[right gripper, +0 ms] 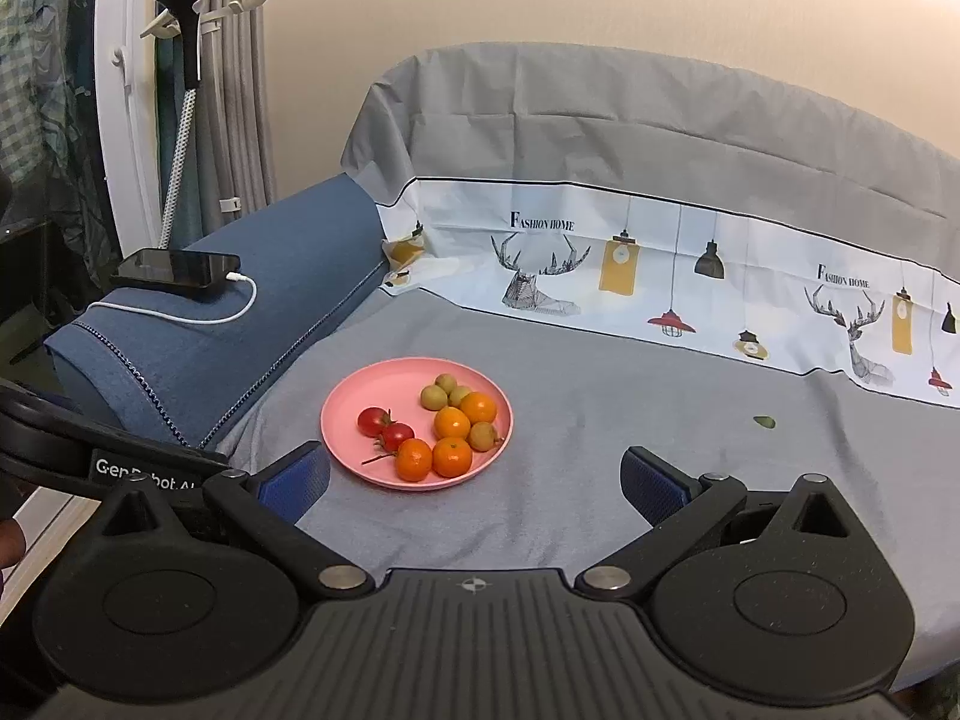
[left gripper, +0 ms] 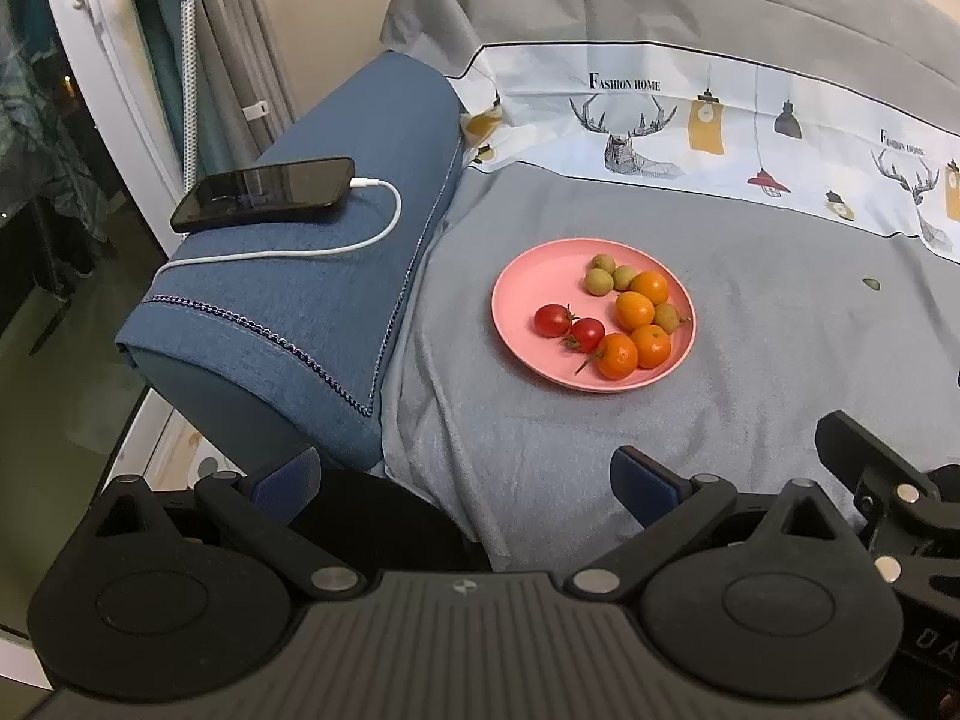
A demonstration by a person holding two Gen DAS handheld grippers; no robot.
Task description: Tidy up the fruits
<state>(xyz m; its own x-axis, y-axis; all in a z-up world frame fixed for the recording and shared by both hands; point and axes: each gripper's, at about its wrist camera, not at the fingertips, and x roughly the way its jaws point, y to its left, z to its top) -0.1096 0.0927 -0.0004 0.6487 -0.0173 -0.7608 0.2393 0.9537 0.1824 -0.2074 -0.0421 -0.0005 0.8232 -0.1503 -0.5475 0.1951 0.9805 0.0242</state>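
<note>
Both the left gripper and right gripper hang spread and empty; either should approach the round pink plastic plate, mid-frame, singling one small orange citrus fruit gently.

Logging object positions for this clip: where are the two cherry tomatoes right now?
In both views the cherry tomatoes lie touching on the pink plate, on its side toward the blue armrest, just left of the small oranges.
</note>
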